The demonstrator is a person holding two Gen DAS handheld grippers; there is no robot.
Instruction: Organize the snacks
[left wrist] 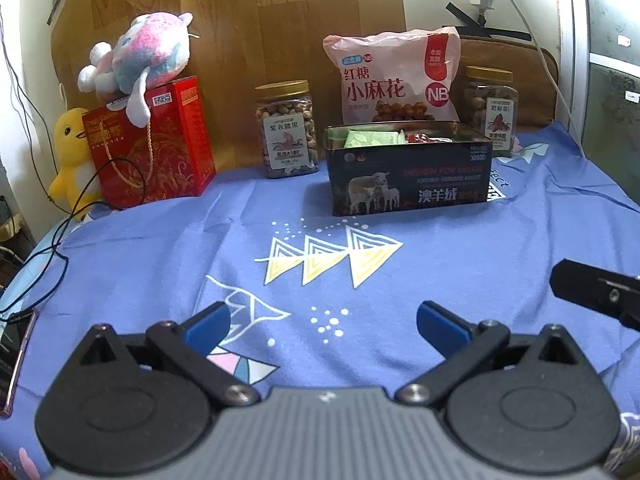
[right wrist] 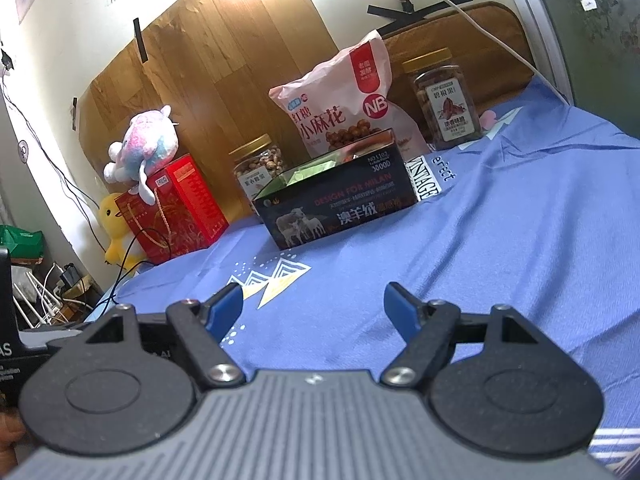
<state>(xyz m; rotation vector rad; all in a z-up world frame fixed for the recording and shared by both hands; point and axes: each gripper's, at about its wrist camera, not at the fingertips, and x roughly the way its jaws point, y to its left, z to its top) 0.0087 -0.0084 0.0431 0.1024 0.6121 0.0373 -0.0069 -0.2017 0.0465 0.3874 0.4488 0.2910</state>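
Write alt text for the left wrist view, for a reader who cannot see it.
The open, empty left claw hovers over a blue patterned cloth, facing a black tin holding wrapped snacks. Behind the tin stand a pink snack bag and two gold-lidded nut jars, with a red gift box topped by a plush toy at left.

A blue cloth (left wrist: 460, 248) printed with white-and-yellow triangles and white dots covers the bench. The tin box (left wrist: 408, 178) is black with white sheep and red lettering. The snack bag (left wrist: 394, 76) is pink with red panels; the gift box (left wrist: 150, 144) red with gold swirls.
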